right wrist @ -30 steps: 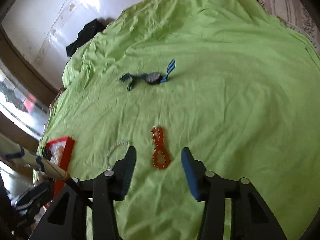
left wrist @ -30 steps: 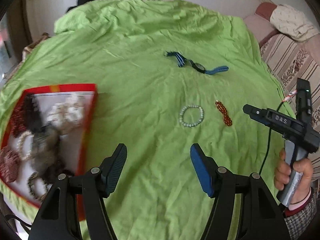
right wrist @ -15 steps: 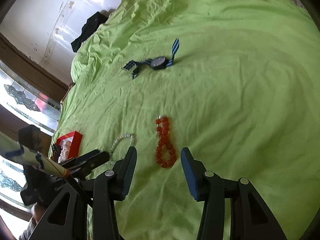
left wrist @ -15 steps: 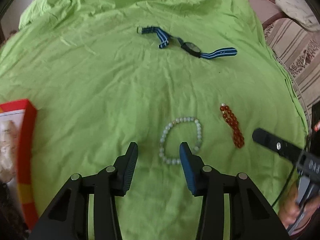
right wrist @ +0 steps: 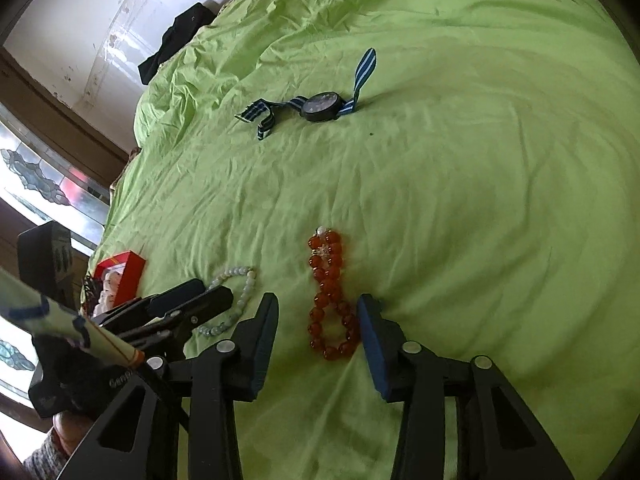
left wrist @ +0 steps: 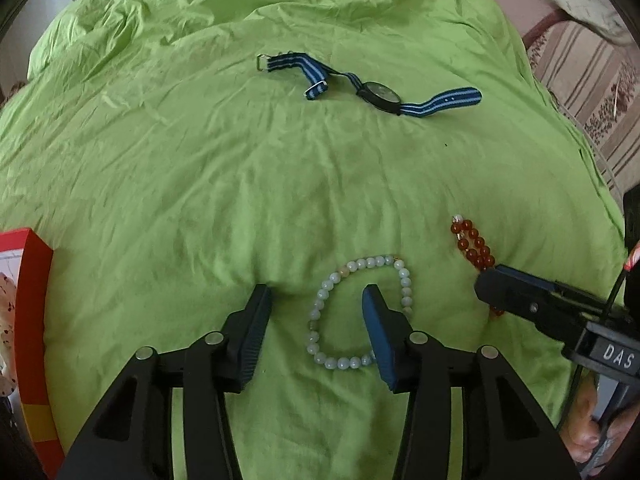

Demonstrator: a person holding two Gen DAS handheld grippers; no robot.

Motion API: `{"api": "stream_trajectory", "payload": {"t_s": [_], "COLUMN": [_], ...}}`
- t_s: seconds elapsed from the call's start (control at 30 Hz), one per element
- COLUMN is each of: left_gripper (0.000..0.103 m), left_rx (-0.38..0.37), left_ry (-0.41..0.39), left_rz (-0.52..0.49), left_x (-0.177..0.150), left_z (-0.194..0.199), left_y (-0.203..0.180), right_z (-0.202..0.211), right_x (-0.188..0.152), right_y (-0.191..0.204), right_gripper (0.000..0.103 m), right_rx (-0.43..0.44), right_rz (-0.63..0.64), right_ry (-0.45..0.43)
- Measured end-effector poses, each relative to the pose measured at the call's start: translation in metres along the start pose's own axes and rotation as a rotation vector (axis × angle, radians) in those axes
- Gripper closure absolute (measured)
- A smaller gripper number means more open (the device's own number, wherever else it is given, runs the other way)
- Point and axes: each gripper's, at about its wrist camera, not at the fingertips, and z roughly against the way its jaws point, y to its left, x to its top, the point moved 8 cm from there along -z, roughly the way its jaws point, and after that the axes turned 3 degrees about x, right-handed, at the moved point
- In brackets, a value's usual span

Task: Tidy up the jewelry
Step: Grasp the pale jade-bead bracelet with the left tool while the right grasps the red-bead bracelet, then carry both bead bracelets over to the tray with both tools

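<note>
A pale green bead bracelet (left wrist: 320,302) lies on the green sheet. My left gripper (left wrist: 316,300) is open, low over it, with the left side of the loop between the fingers. A red bead bracelet (right wrist: 328,280) lies to its right. My right gripper (right wrist: 318,312) is open, its fingers on either side of the red bracelet's near end. The red bracelet also shows in the left wrist view (left wrist: 474,246), and the pale one in the right wrist view (right wrist: 236,300). A blue striped watch (left wrist: 380,94) lies farther back.
A red jewelry box (left wrist: 34,320) holding several bead pieces sits at the left edge of the bed, also seen in the right wrist view (right wrist: 124,276). A striped sofa (left wrist: 580,80) stands to the right. Dark clothing (right wrist: 172,44) lies at the bed's far end.
Both grippers have moved forward and down toward the sheet. The left one now straddles the pale bracelet's left side, the right one straddles the red bracelet's near end.
</note>
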Motion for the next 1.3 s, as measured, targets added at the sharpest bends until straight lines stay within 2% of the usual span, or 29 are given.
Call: {"api": "stream_trajectory", "payload": {"t_s": [0.03,0.1,0.13,0.17,0.23,0.37,0.63,0.73,0.9,1.1,1.3], "left_gripper": [0.057,0.057,0.065,0.081,0.098,0.098,0.097,0.097,0.097,0.097,0.097], "left_rx": [0.010,0.034,0.053,0.070,0.077,0.075,0.012,-0.020,-0.028,-0.017,-0.024], "left_ry": [-0.006,-0.017,-0.024,-0.026,-0.020,-0.053,-0.093,-0.118,-0.153,-0.213,-0.234], "left_rz": [-0.008,-0.028,-0.034,-0.036,-0.032,-0.014,0.044,0.071,0.075,0.046,0.051], "left_x": [0.000,0.001,0.001,0.003,0.004,0.005,-0.007,-0.016,-0.032,-0.057,-0.074], "left_z": [-0.001,-0.002,0.000,0.000,0.004,0.026,0.084,0.109,0.138,0.176,0.196], "left_y": [-0.001,-0.003,-0.003,-0.002,0.001,0.002,-0.004,-0.005,-0.010,-0.015,-0.012], "right_z": [-0.001,-0.003,-0.002,-0.001,0.004,0.015,0.048,0.063,0.094,0.125,0.154], "right_x": [0.000,0.001,0.001,0.002,0.003,0.006,0.006,0.003,-0.005,-0.019,-0.045], "right_y": [-0.001,-0.005,-0.007,-0.009,-0.009,-0.002,0.004,0.004,0.004,0.006,0.012], "right_gripper": [0.066,0.087,0.087,0.091,0.094,0.094,0.094,0.094,0.094,0.094,0.094], "right_rx": [-0.005,-0.021,-0.013,0.003,0.016,0.031,0.049,0.039,0.005,0.044,0.118], "right_rz": [0.000,-0.006,-0.024,-0.044,-0.061,-0.054,-0.072,-0.080,-0.087,-0.141,-0.206], "right_ry": [-0.001,0.002,0.003,0.001,-0.004,-0.030,-0.104,-0.138,-0.206,-0.254,-0.284]}}
